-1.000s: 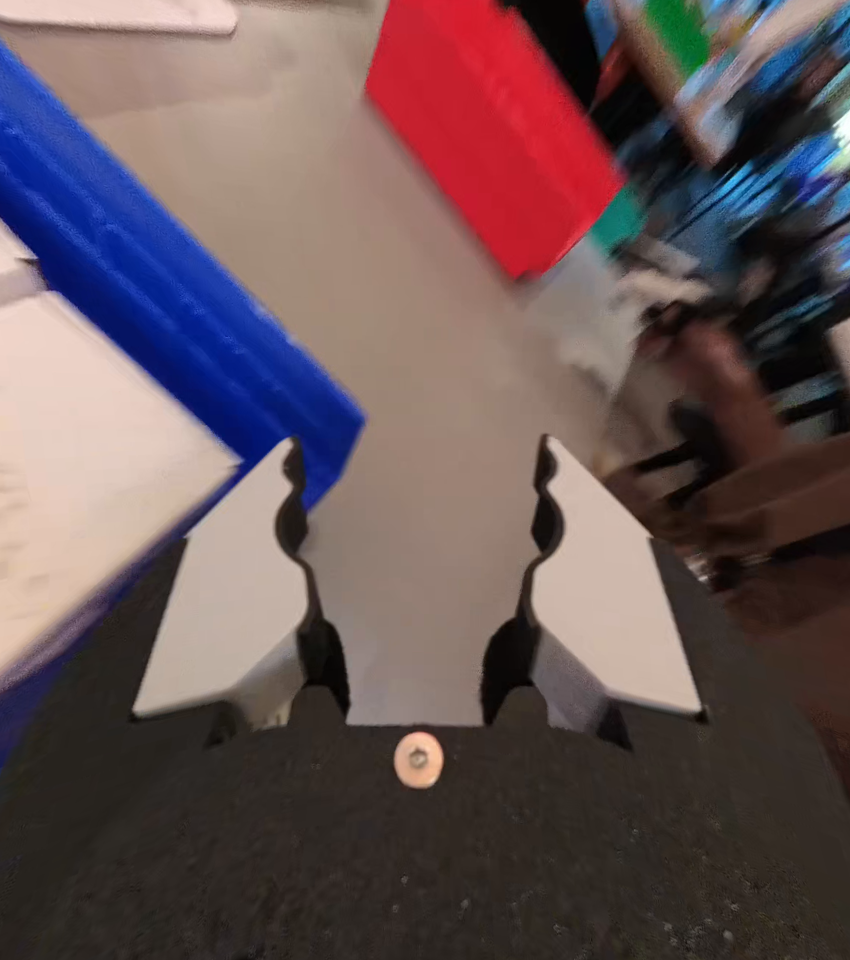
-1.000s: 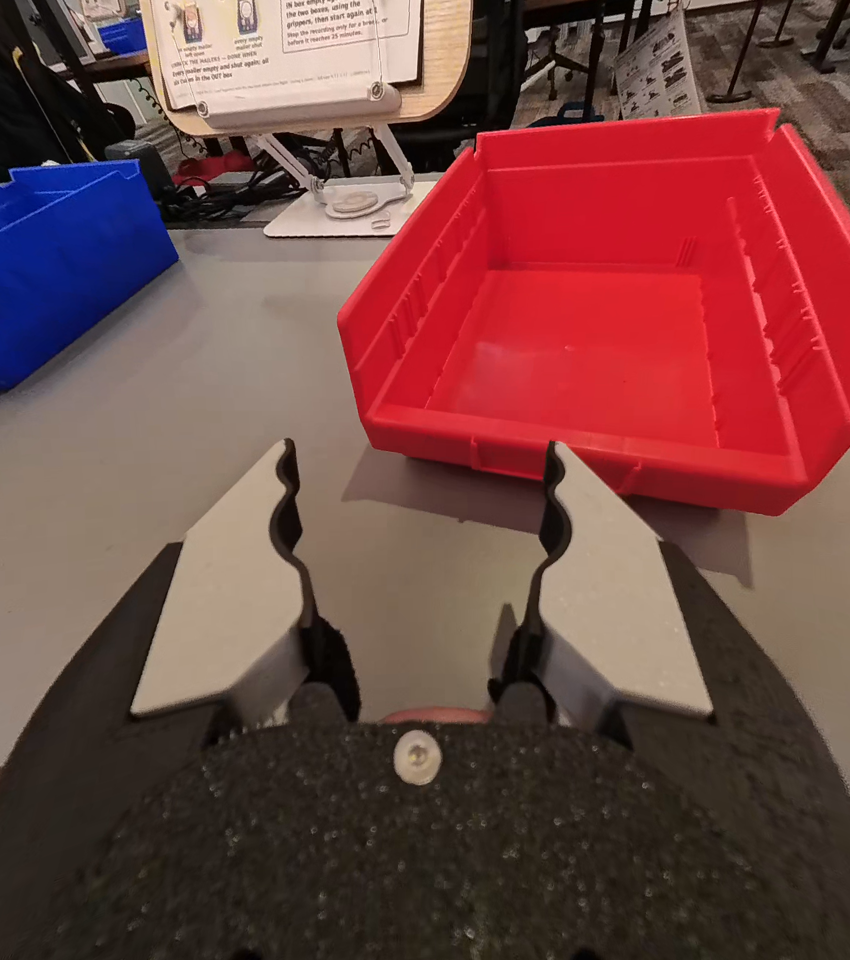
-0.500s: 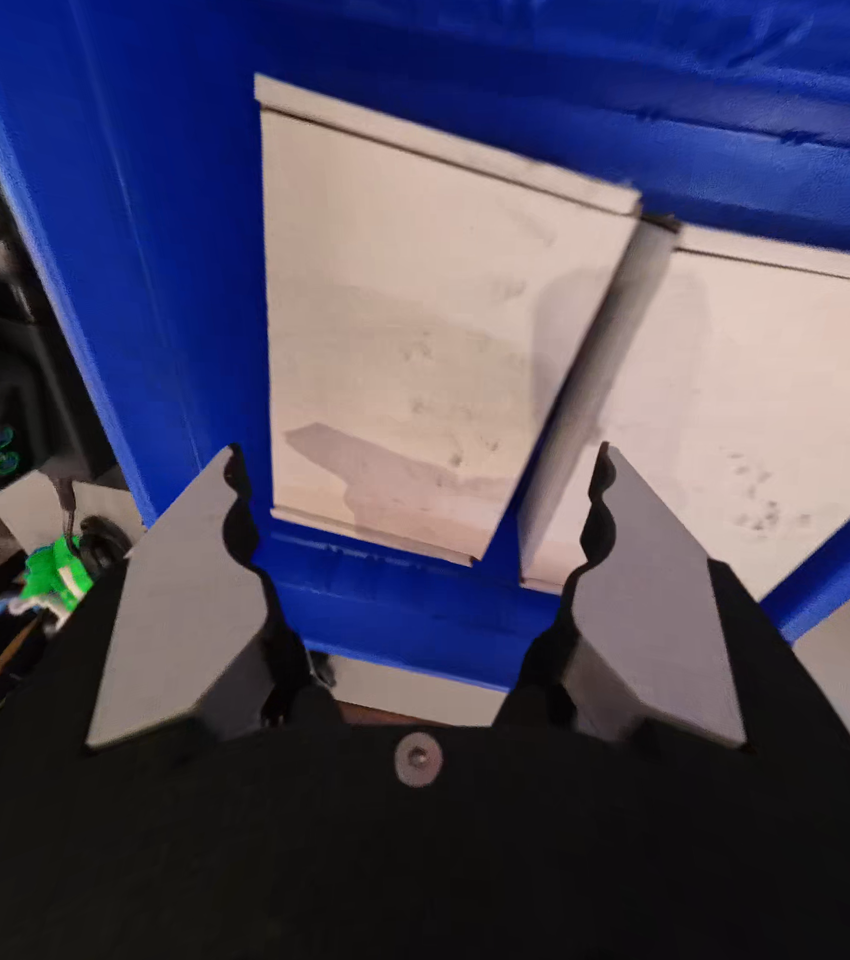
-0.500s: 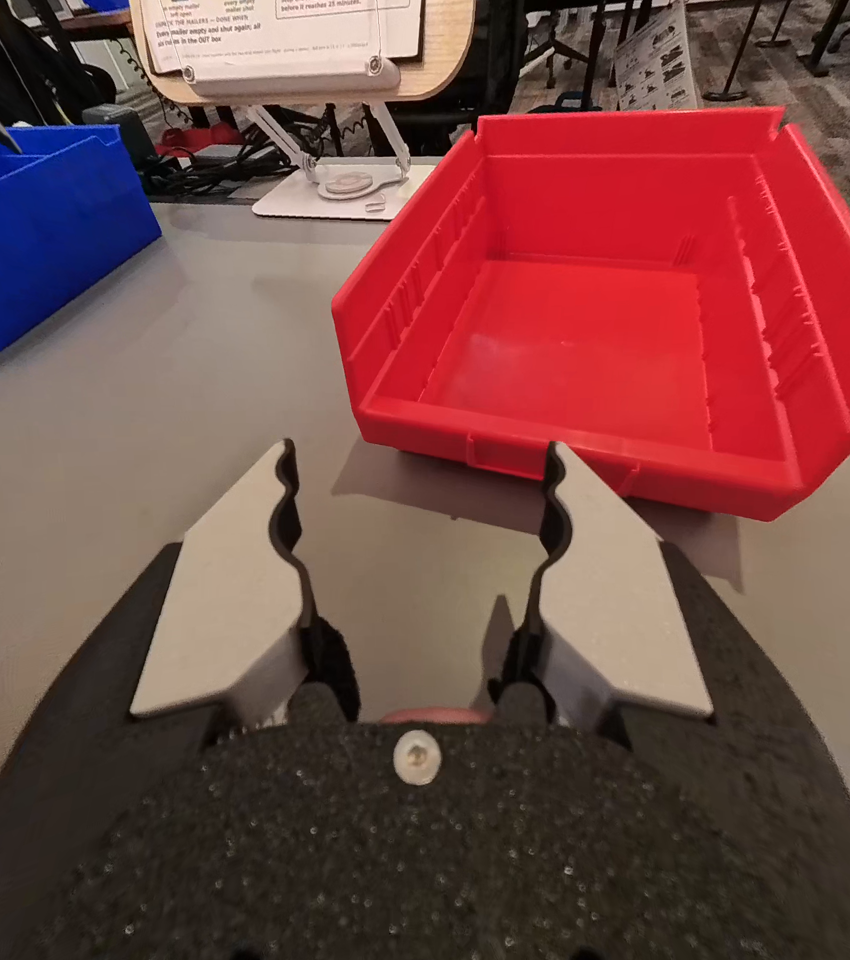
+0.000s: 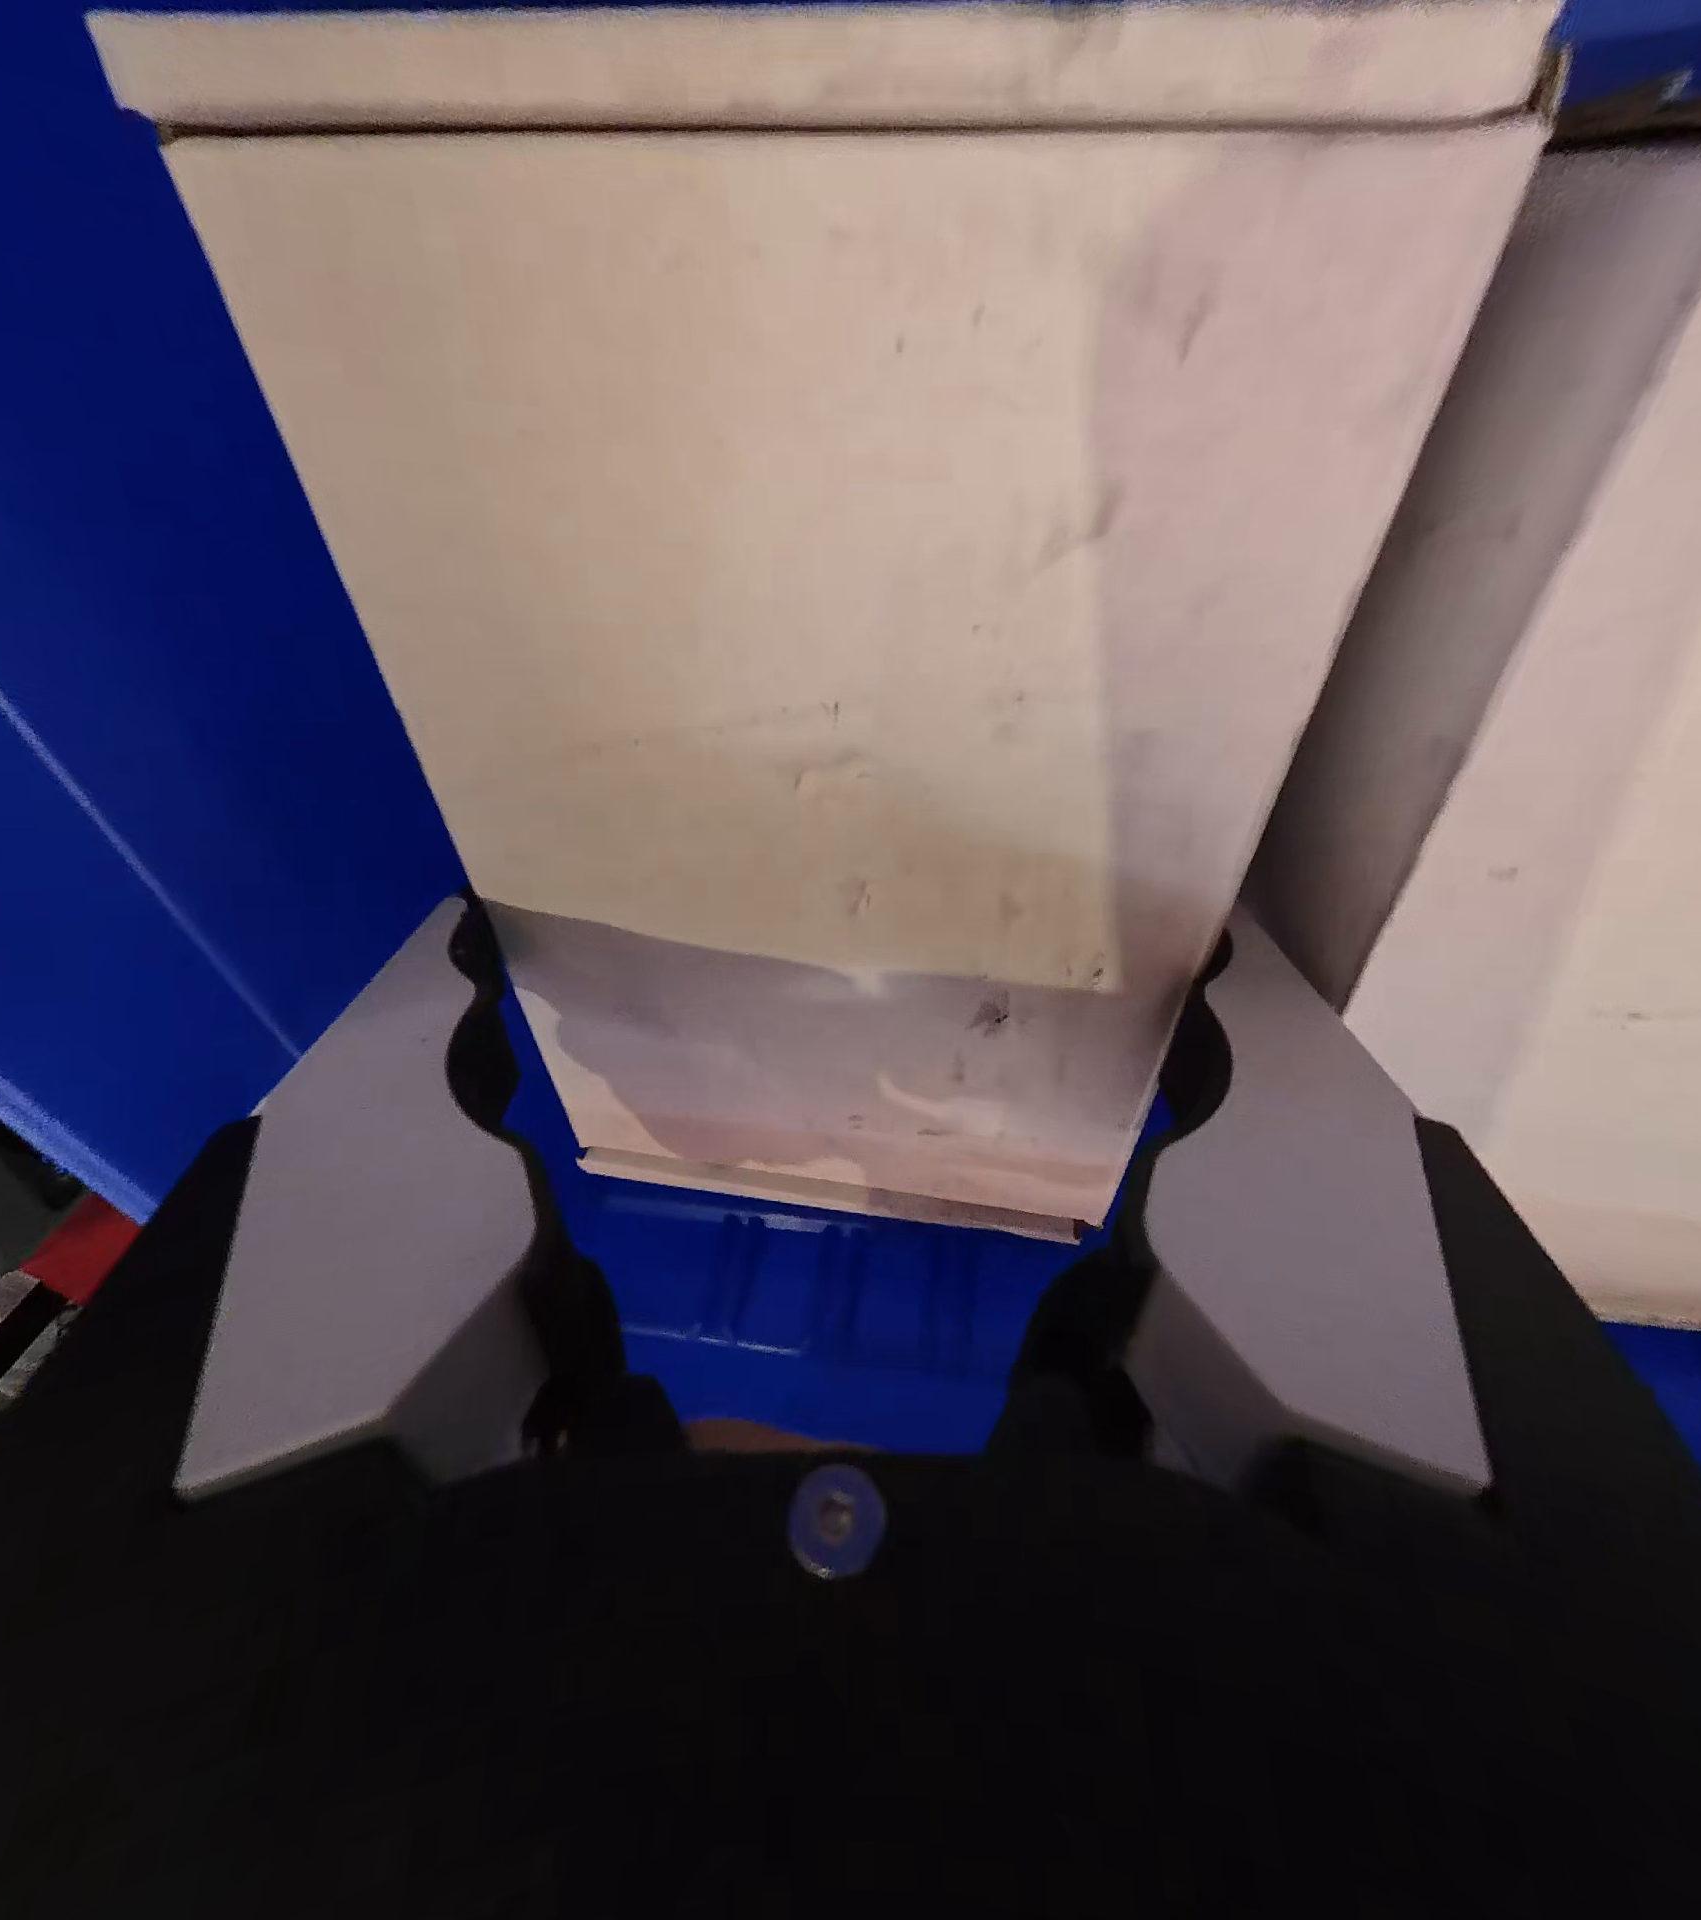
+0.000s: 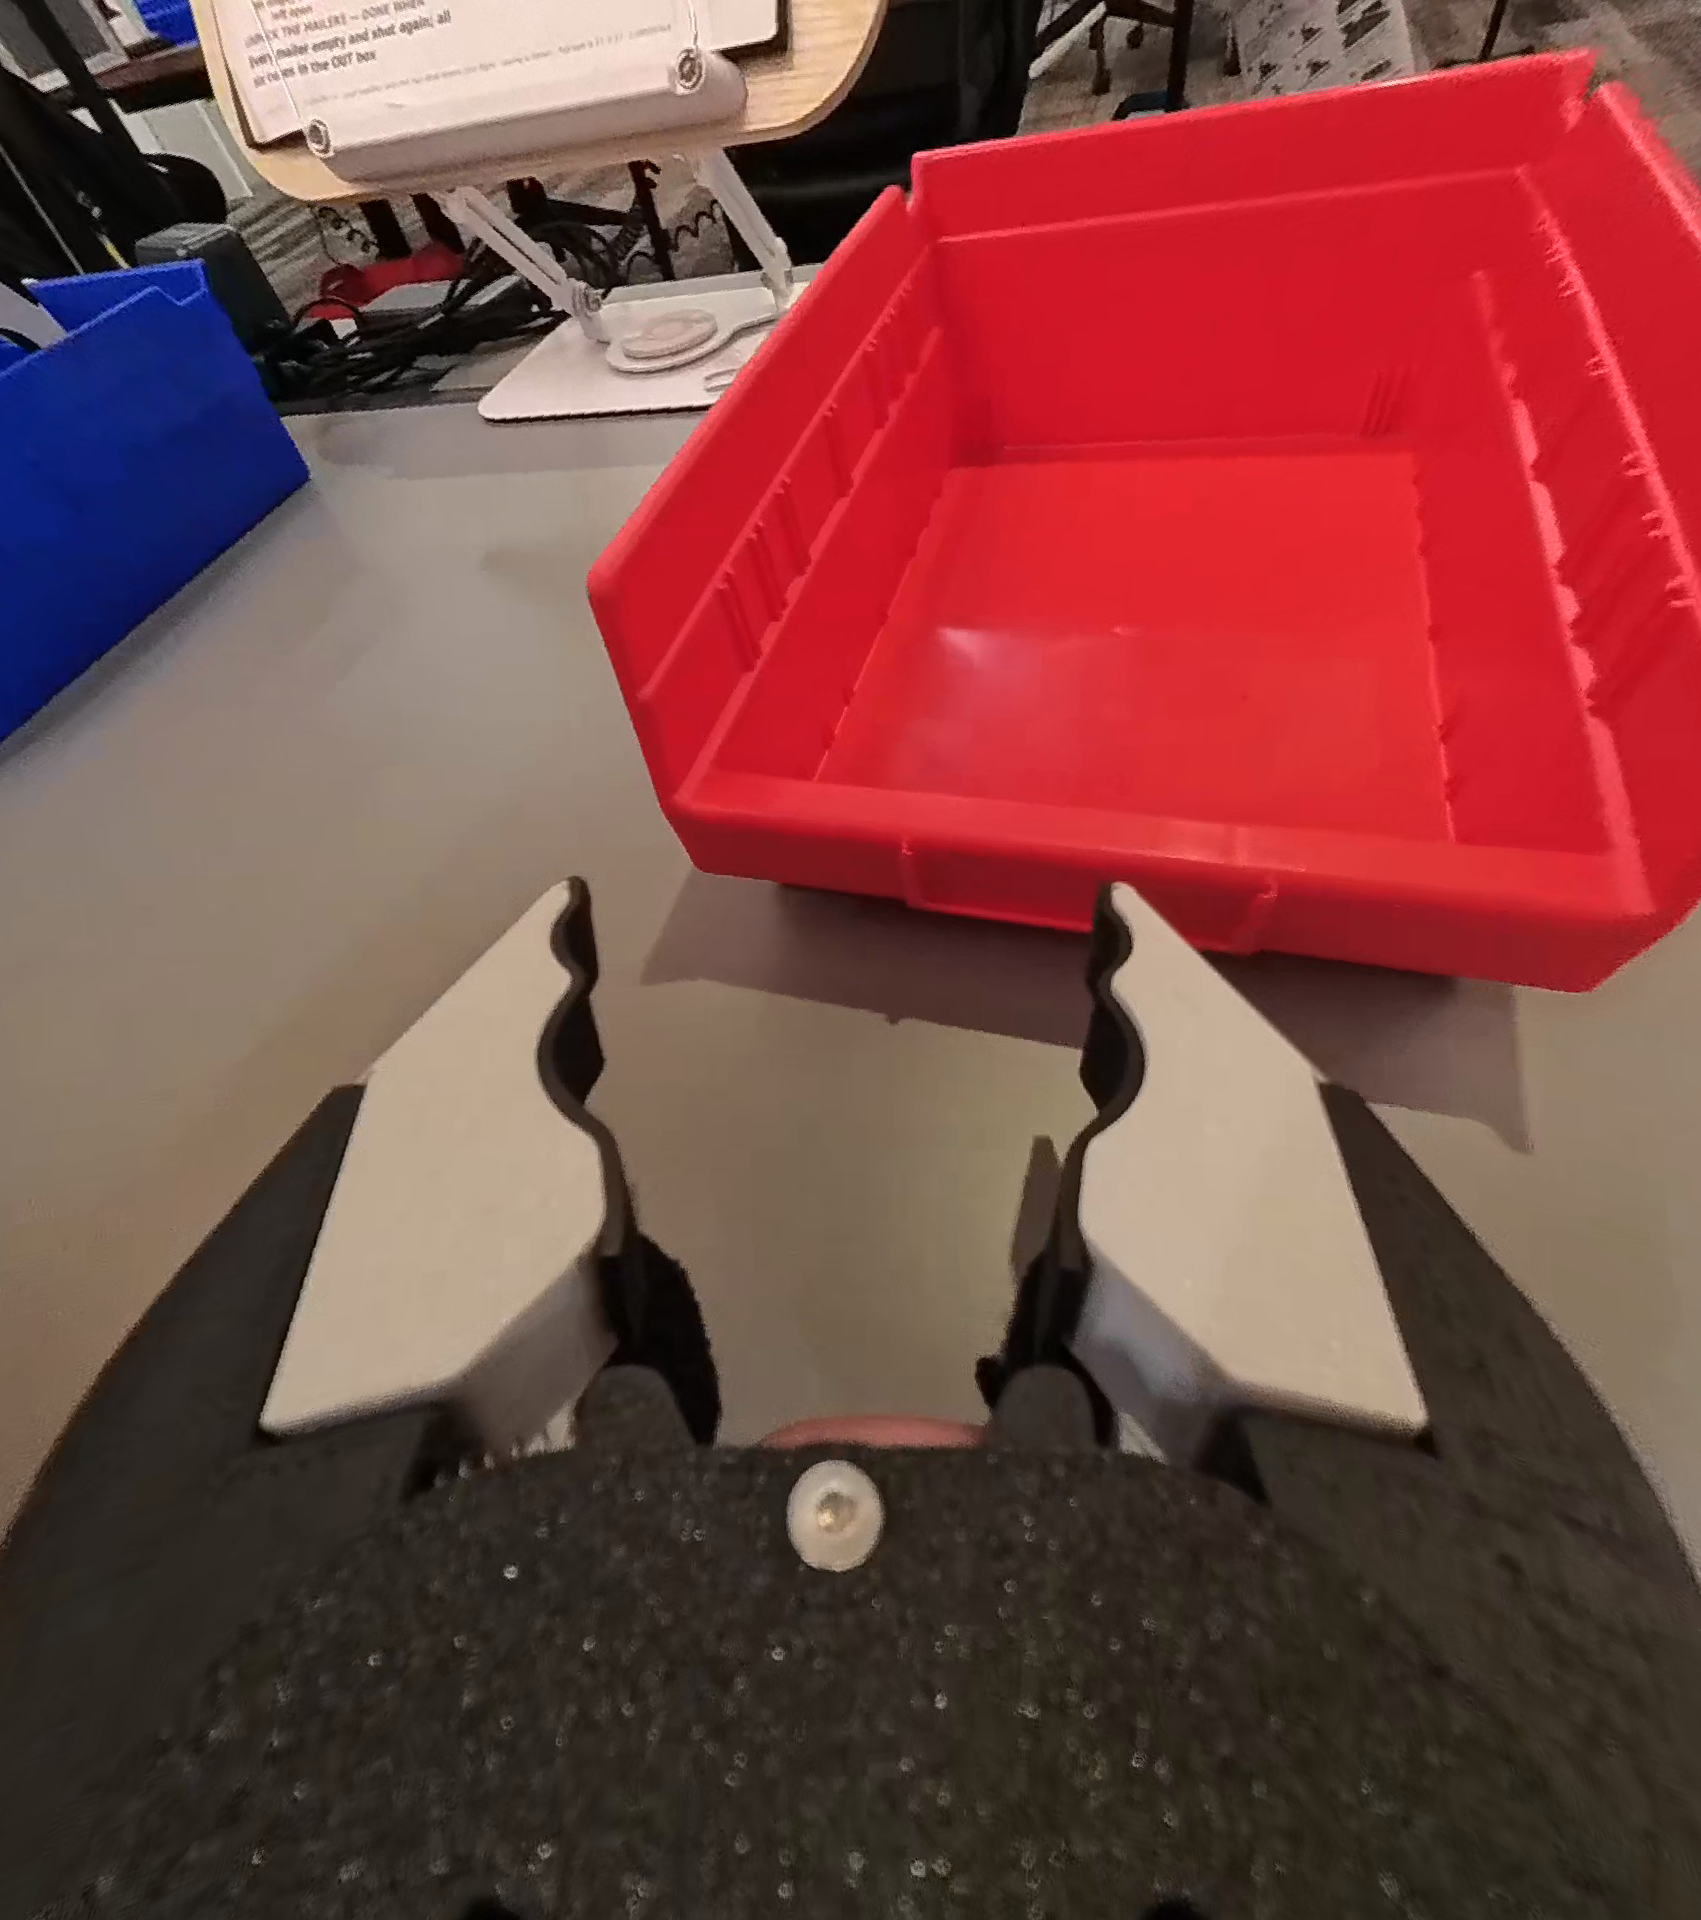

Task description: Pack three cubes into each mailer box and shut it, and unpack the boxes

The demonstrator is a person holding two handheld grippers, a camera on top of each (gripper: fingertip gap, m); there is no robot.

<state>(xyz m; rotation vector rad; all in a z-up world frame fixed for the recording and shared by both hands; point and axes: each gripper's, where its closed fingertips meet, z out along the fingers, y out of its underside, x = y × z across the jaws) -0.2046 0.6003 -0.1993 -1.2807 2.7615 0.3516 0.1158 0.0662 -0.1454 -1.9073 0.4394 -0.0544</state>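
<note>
While two white mailer boxes, one (image 5: pixel 804 582) beside the other (image 5: pixel 1615 831), lie in the blue bin (image 5: pixel 98 623), the left gripper (image 5: pixel 841 1039) straddles the nearer box, jaws spread. Over the grey table (image 6: pixel 306 935), the right gripper (image 6: pixel 841 997) hangs spread and holds nothing, the one red bin (image 6: pixel 1189 883) just beyond. Far off stand a sign board (image 6: pixel 513 104) and cables (image 6: pixel 430 312).

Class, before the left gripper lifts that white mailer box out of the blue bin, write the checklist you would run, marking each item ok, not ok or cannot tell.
1. Left gripper straddles the mailer box, one finger on each side: ok.
2. Fingers clamped on the box: cannot tell; they sit at its edges.
3. Box lid shut: ok.
4. Second mailer box clear of the first: ok, a gap shows between them.
5. Right gripper open with nothing in it: ok.
6. Red bin holds nothing: ok.
</note>
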